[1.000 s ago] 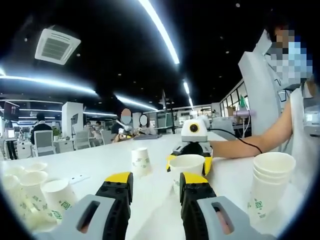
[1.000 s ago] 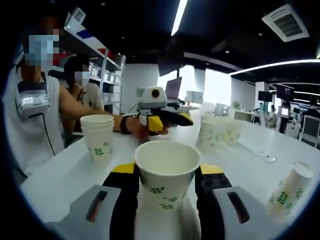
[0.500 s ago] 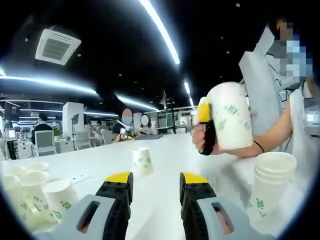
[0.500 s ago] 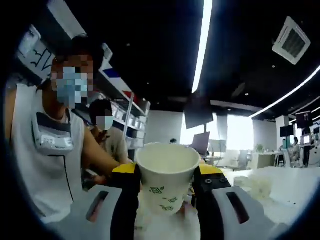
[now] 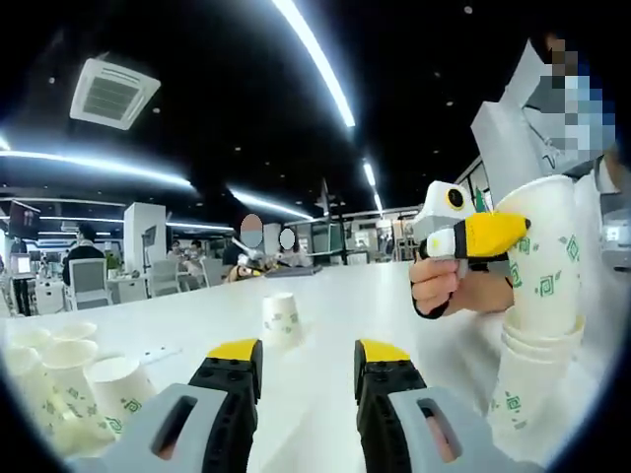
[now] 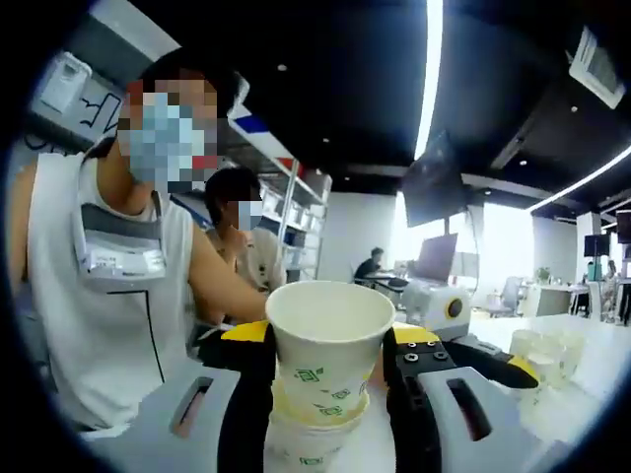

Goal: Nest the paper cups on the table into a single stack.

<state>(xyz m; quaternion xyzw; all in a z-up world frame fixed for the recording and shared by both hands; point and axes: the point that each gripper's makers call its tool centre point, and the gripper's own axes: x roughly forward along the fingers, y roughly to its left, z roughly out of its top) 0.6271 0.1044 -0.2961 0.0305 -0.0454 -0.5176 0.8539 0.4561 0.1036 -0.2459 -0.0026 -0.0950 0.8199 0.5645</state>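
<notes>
the right hand-held gripper (image 6: pixel 325 370) pinches a light, thin-walled paper cup (image 6: pixel 328 347) by its sides, low in the stack (image 5: pixel 532 389) at the worktop's right; the left hand-held gripper (image 5: pixel 308 367) gapes empty.

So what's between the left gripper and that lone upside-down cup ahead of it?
Bare white table. In the left gripper view nothing lies between the left gripper and the upside-down cup.

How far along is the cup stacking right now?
Done: a short stack stands on the table. In hand: the right gripper is lowering a cup into it. Left: a single cup mid-table and a loose cluster of cups; the left gripper is open.
</notes>
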